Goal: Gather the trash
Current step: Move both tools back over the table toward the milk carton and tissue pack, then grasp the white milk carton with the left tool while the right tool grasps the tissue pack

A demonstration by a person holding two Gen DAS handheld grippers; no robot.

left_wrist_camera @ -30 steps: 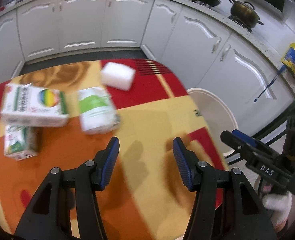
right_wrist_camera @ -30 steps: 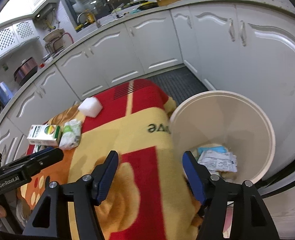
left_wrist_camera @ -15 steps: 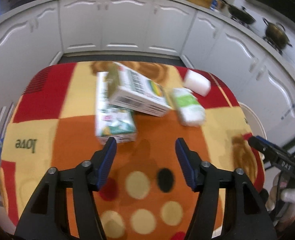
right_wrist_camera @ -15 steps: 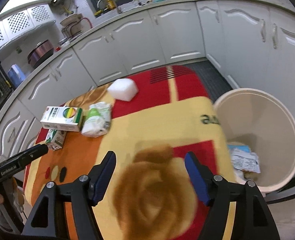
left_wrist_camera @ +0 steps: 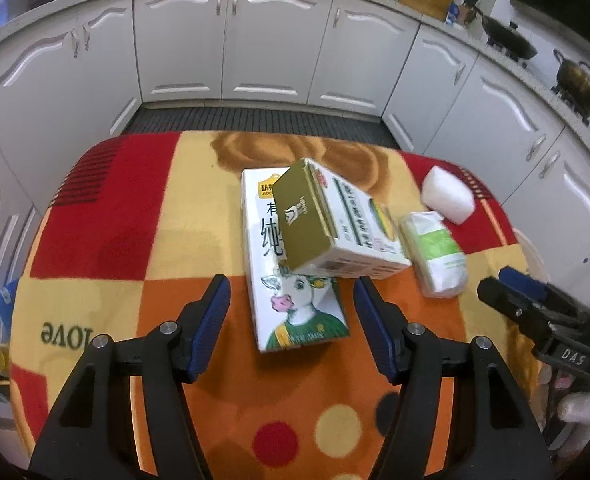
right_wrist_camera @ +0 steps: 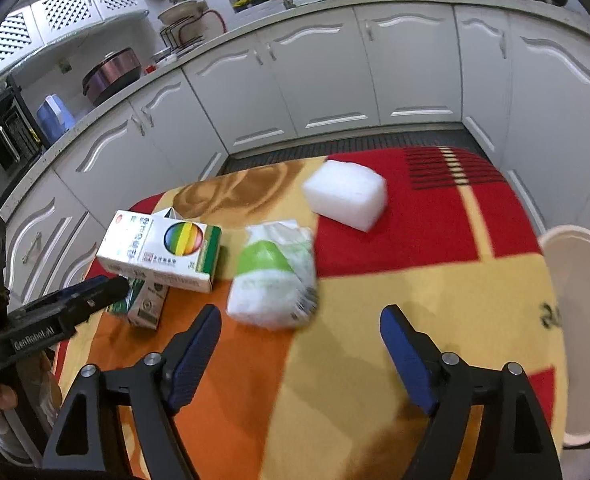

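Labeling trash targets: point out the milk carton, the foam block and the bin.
milk carton [left_wrist_camera: 295, 304]: left wrist view, on the printed cow face.
foam block [right_wrist_camera: 347, 194]: right wrist view, on its top face.
bin [right_wrist_camera: 575, 320]: right wrist view, on its inner wall.

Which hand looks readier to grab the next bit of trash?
Probably the left gripper: its open jaws already flank the milk carton. The right gripper is also open, with the tissue pack just ahead.

You're looking at a curved run of glossy white kitchen cabinets [left_wrist_camera: 271, 40] wrapping around you, a dark ribbed floor mat [left_wrist_camera: 255, 120] lying at their base, and a brass-coloured pot [left_wrist_camera: 577, 80] sitting up on the pale stone countertop [right_wrist_camera: 215, 36], catching window light.
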